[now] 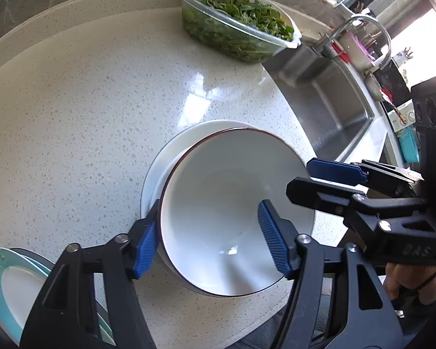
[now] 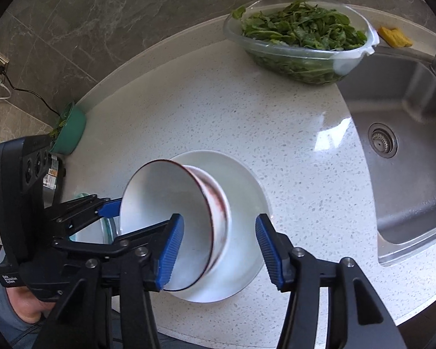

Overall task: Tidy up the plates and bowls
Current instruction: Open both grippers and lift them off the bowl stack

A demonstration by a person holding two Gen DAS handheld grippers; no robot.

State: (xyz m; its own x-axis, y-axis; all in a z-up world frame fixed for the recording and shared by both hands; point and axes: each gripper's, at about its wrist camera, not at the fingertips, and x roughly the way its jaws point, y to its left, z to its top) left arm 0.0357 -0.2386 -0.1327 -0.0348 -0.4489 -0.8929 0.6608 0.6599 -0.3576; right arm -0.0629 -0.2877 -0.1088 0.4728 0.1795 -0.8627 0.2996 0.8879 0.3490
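Tilted on a white plate (image 2: 244, 180) atop the speckled counter (image 1: 87, 116), a white bowl (image 1: 232, 203) (dark-rimmed) sits between both grippers: the left gripper (image 1: 209, 241) straddles its near rim, jaws apart, while the right gripper (image 2: 221, 250) stands open around it.

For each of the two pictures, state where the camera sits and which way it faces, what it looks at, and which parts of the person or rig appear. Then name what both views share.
Left wrist view: sits on the left gripper, facing steeply down at the tilted white bowl; the right gripper and a hand show.
Right wrist view: sits on the right gripper, facing down at the bowl on the white plate; the left gripper shows.
Shared: bowl, plate, container of greens, sink.
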